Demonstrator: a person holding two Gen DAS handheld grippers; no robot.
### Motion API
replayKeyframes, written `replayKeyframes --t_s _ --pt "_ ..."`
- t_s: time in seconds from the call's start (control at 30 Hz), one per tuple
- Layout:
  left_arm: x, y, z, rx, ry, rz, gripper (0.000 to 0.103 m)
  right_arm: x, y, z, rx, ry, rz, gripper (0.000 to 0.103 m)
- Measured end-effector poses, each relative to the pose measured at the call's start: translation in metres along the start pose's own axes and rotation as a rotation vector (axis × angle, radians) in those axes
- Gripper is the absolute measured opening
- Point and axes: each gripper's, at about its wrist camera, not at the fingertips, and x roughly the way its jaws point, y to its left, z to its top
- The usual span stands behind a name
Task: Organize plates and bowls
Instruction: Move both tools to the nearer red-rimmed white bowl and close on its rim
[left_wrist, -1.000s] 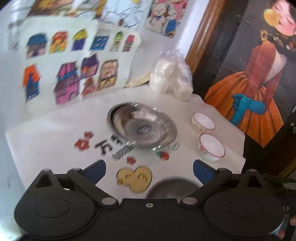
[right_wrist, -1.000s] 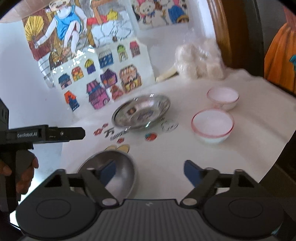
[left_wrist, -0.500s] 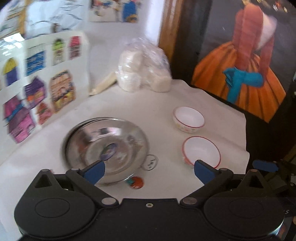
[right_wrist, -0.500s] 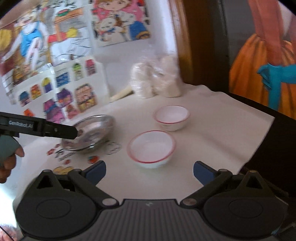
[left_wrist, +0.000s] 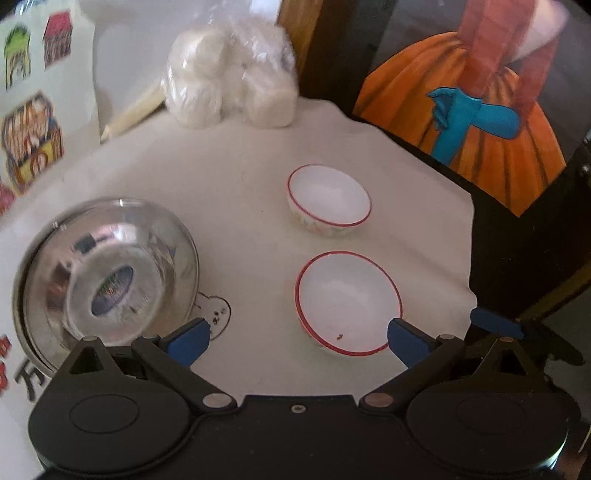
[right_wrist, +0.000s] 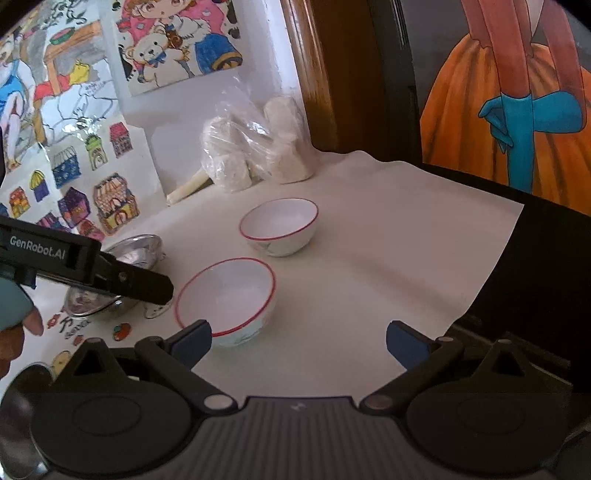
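Observation:
Two white bowls with red rims stand on the white cloth. The near bowl (left_wrist: 347, 302) (right_wrist: 225, 295) lies just ahead of both grippers, and the far bowl (left_wrist: 328, 199) (right_wrist: 279, 225) sits behind it. A stack of steel plates (left_wrist: 103, 273) (right_wrist: 136, 251) rests to the left, partly hidden in the right wrist view by my left gripper (right_wrist: 162, 291). My left gripper (left_wrist: 297, 341) is open and empty, with the near bowl close to its right finger. My right gripper (right_wrist: 299, 341) is wide open and empty, its left finger by the near bowl's rim.
A plastic bag of white lumps (left_wrist: 232, 77) (right_wrist: 251, 151) stands at the back by the wall with coloured drawings. The cloth's edge (right_wrist: 491, 258) drops off at the right beside a dark surface. A hand (right_wrist: 22, 325) holds the left gripper.
Both grippers have swung right and come closer to the two white bowls. The steel plates have slid to the left of both views. The right jaws have widened a little.

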Motion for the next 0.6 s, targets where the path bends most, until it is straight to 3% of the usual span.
replayKeyframes --t_s 0.27,0.43,0.6 --pt "0.018 0.009 0.002 -0.151 0.038 -0.018 0.102 0.017 0.003 0.006 -0.012 0.008 -0.027 0.103" --pt "0.025 0.008 0.002 -0.169 0.044 -0.019 0.1 0.026 0.007 0.008 -0.016 0.014 -0.055 0.103" --pt "0.028 0.013 0.004 -0.202 0.038 -0.038 0.079 0.03 0.012 0.009 -0.024 0.014 -0.058 0.099"
